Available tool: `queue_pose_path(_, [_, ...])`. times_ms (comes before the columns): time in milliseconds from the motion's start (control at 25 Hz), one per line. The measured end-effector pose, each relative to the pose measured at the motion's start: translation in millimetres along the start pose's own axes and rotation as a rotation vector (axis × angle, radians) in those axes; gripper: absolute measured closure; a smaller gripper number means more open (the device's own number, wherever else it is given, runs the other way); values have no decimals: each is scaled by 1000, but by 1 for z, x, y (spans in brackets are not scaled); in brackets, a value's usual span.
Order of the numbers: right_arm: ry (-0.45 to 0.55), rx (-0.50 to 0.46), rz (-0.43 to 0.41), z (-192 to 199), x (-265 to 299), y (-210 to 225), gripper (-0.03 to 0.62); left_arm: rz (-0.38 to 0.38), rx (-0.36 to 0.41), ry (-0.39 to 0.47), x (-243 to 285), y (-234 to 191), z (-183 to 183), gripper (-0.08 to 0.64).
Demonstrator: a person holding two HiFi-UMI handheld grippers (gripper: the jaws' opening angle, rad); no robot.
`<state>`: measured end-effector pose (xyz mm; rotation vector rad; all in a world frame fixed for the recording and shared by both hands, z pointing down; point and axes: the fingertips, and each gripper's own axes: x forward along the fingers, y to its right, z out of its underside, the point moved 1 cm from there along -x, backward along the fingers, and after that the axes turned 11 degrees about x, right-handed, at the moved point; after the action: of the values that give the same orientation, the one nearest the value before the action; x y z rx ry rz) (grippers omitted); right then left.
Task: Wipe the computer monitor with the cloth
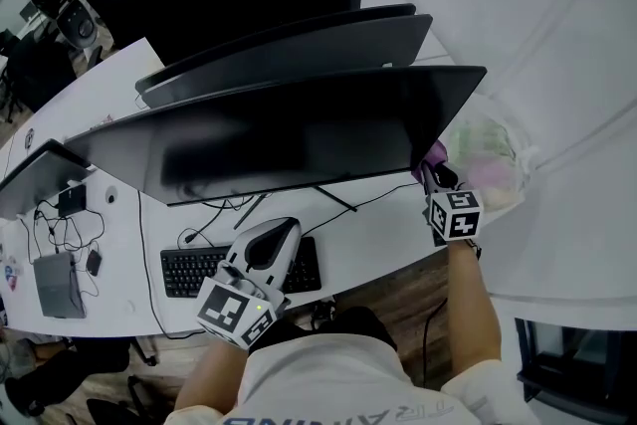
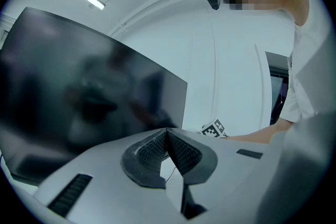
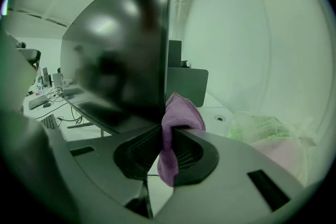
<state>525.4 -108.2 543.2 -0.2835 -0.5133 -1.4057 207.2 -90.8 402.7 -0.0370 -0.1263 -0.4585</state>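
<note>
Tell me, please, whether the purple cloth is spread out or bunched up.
Bunched up: the cloth is pinched in a wad by the right gripper, near the monitor's edge.

Kbd (image 1: 184, 271) on desk (image 1: 388, 219) in front of monitor (image 1: 289, 134); more monitors (image 1: 299, 50) behind; bag (image 1: 488, 159) at right.

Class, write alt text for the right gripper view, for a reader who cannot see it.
The right tool is shut on a purple cloth, close to the right edge of a dark monitor. A translucent bag lies on the white desk to the right.
</note>
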Motion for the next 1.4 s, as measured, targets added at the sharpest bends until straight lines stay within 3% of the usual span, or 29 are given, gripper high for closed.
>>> queue_pose_path(520, [-44,351,-36,46,20,12,525,-18,6,-16,-6,-2,3,552])
queue_pose_path(680, [-62,413,-33,58,24,13,525,-31,3,-23,-11,-6,5,552])
queue_pose_path(1040, [-143,424,-55,78,36,4,525,-44,4,-27,-17,-8,7,552])
queue_pose_path(1400, [-200,293,-88,87,44,-26,525,-77,1,-23,-26,-14,7,552])
